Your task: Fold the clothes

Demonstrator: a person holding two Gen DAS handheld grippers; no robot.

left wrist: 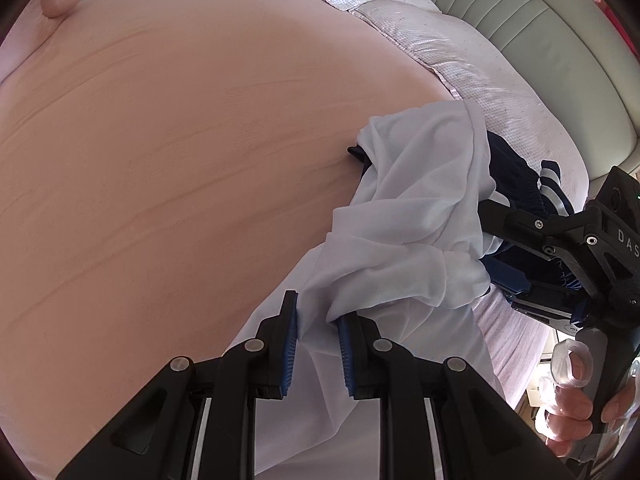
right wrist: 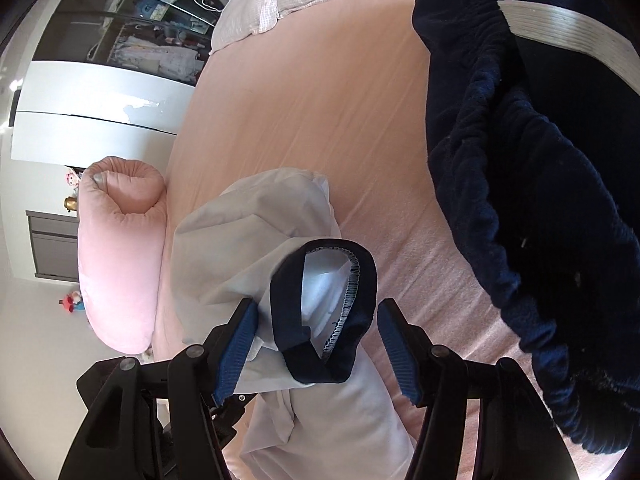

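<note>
We hold the bunched white shirt [left wrist: 420, 216] above the bed [left wrist: 180, 140]: left claw [left wrist: 318, 344] pinching cloth, right claw [right wrist: 316, 344] gaping around its navy cuff [right wrist: 324, 312]; next, spread it flat

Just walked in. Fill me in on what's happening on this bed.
A person is sorting clothes on a pink bed, a gripper in each hand. The left gripper has white shirt fabric between its fingers. The right gripper is open around the shirt's dark-trimmed sleeve cuff. A navy garment lies bunched nearby. Nothing is folded yet.
</note>
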